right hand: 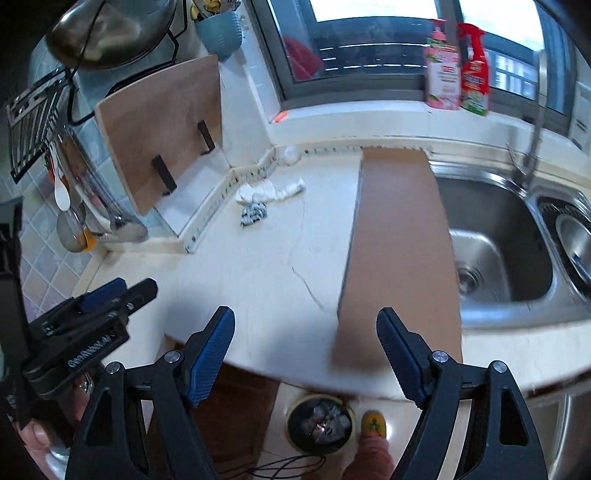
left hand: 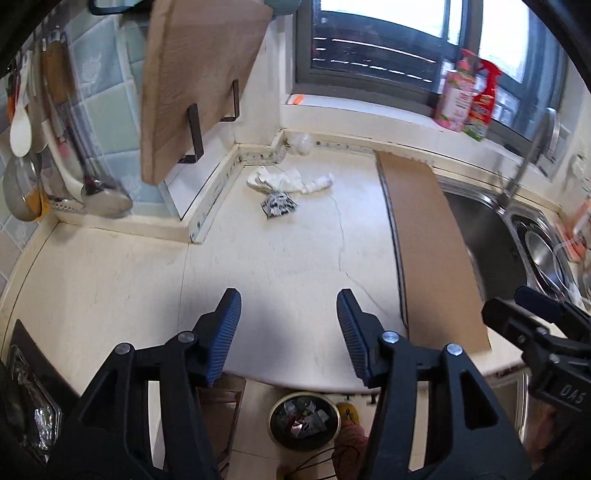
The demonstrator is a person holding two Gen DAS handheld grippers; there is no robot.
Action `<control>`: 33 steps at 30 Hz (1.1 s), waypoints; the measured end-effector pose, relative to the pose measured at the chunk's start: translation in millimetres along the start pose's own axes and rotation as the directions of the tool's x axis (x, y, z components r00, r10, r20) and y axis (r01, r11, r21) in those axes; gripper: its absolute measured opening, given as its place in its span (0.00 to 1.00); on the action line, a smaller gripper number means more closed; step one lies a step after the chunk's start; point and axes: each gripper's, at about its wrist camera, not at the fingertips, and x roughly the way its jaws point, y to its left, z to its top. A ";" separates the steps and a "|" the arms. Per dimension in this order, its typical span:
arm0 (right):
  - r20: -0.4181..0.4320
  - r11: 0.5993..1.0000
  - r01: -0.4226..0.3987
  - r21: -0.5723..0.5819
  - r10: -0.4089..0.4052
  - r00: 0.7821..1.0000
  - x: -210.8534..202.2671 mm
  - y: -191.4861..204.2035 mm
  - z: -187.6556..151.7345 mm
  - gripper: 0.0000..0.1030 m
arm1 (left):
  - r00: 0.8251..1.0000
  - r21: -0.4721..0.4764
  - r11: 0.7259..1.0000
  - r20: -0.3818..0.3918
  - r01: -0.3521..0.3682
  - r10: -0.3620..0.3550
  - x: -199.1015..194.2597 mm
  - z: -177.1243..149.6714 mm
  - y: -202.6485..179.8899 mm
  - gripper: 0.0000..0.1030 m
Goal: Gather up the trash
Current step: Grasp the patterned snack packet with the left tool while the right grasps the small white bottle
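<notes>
Trash: crumpled white wad (left hand: 291, 181) and black-and-white printed wrapper (left hand: 279, 206) touching it, both near back left corner of desk (left hand: 258, 280), by the wall step.
Trash bin: round bin (left hand: 303, 421) on floor just below desk front edge, scraps already inside.
Left hand-held gripper: left hand-held gripper (left hand: 289, 332) over the front edge, jaws spread, nothing between them.
Right hand-held gripper: right hand-held gripper (right hand: 306, 354) over the front edge, jaws spread wider, nothing between them; right jaw overlaps near end of brown board.
Open room: middle of desk bare from front edge to the trash, thin crack running across it.
Right bound: brown board (left hand: 428, 251) lies front to back along right side, partly over sink (right hand: 498, 251).
Left bound: raised wall step; cutting board (left hand: 195, 85) on black rack leans out above it, ladles (left hand: 107, 199) hang at far left.
Back edge: window sill, pink bottle (left hand: 456, 99) and red spray bottle (left hand: 484, 99).
Left view only: right hand-held gripper's side at right border; dark cabinet at lower left.
Right view only: sink basin and drain, blue cup (right hand: 219, 33), pan on top rack, left hand-held gripper's side at left.
Both views: yellow slipper (right hand: 373, 424) beside bin.
</notes>
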 end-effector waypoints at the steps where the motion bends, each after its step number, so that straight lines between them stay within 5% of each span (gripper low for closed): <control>1: -0.005 1.000 -0.015 -0.006 0.015 1.000 8.6 -3.7 12.2 0.78 | 1.000 -0.006 1.000 -0.007 -0.012 0.012 12.0 9.0 -3.3 0.50; 11: -0.086 0.990 -0.138 -0.025 0.135 0.987 140.0 -58.2 142.1 0.78 | 0.994 -0.099 0.992 -0.085 -0.082 0.073 144.6 95.8 -30.8 0.50; 19: -0.161 0.982 -0.186 0.028 0.188 0.969 272.9 -97.1 214.9 0.78 | 0.981 -0.169 0.970 -0.118 -0.175 0.156 236.7 127.8 -14.1 0.50; 24: -0.219 0.966 -0.246 0.080 0.258 0.941 331.6 -89.7 228.5 0.78 | 0.967 -0.232 0.949 -0.189 -0.213 0.171 282.8 131.4 14.1 0.49; 33: -0.284 0.941 -0.294 0.168 0.332 0.900 401.0 -69.4 244.2 0.77 | 0.963 -0.293 0.939 -0.246 -0.179 0.107 326.6 134.8 33.0 0.49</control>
